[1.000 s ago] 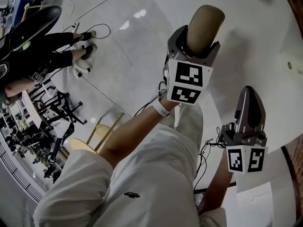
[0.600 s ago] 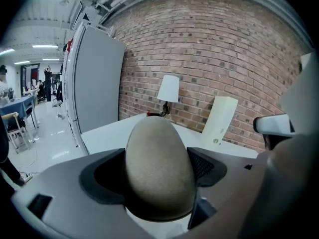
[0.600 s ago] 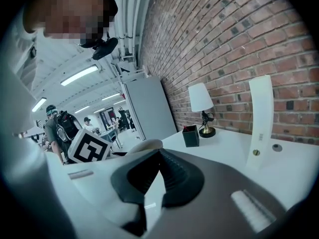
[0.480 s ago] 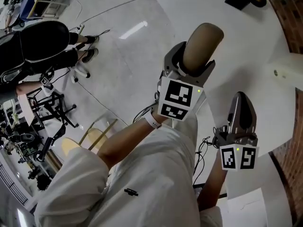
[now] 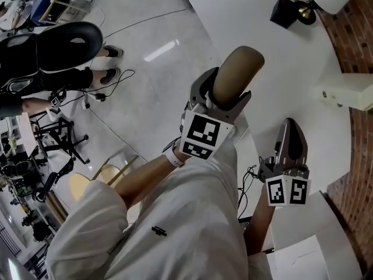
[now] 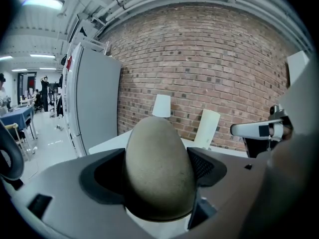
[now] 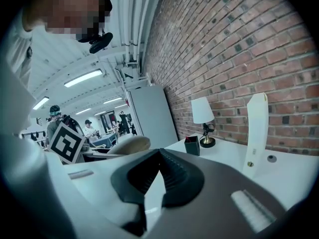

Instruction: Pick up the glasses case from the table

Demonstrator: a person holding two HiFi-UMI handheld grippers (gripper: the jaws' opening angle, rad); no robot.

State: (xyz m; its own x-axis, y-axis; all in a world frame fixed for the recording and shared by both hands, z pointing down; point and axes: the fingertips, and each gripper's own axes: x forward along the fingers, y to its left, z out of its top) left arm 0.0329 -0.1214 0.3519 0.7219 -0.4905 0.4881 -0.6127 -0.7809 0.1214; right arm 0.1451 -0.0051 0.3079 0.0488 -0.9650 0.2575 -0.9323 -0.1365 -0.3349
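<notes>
The white table point(image 5: 280, 57) fills the upper right. The left forearm reaches forward from the lap, and the left gripper point(image 5: 224, 95) points out over the table's near edge. Its jaws are clamped on the case point(image 5: 236, 69); the dark pads point(image 6: 204, 166) press both sides of its near end. The rounded far end sticks well out past them. The right gripper point(image 5: 289, 134) hangs just beside, nearer the body, with its jaws closed tip to tip on nothing.

The glasses case point(image 5: 234, 73) was rendered in tan; the table point(image 5: 274, 51) in white; the wall point(image 6: 209, 59) in red-brown brick; the left gripper point(image 5: 223, 95) was marked with black-and-white squares.
</notes>
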